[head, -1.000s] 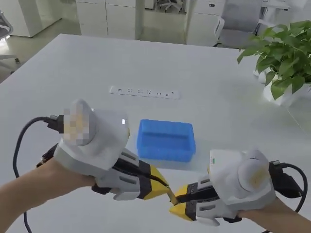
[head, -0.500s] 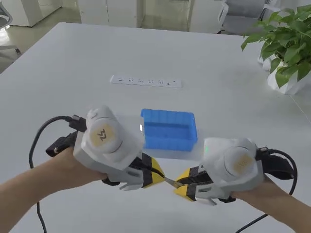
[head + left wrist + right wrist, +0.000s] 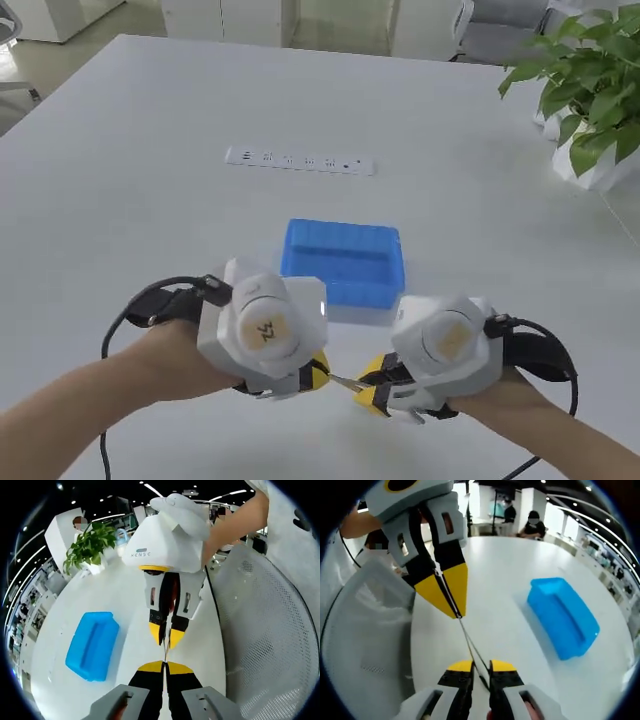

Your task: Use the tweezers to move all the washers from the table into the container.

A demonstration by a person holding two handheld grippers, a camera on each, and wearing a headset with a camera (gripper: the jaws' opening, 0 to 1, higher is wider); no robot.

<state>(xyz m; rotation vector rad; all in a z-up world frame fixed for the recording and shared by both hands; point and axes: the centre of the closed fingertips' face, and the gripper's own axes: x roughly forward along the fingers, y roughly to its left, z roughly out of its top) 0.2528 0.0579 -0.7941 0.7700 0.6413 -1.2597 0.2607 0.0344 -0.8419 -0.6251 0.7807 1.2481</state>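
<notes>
Both as before: left tool (image 3: 165, 667), right tool (image 3: 481, 667), tight on shared tweezers (image 3: 468, 642).

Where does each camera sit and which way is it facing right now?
Head view: headset, looking forward and down at the blue container; both forearms, left gripper and right gripper show.
Left gripper view: on the left gripper, facing the right gripper nose-on; own yellow jaw tips at bottom.
Right gripper view: on the right gripper, facing the left gripper; own jaw tips at bottom.
Shared: both gripper views show the tweezers and the blue container.
</notes>
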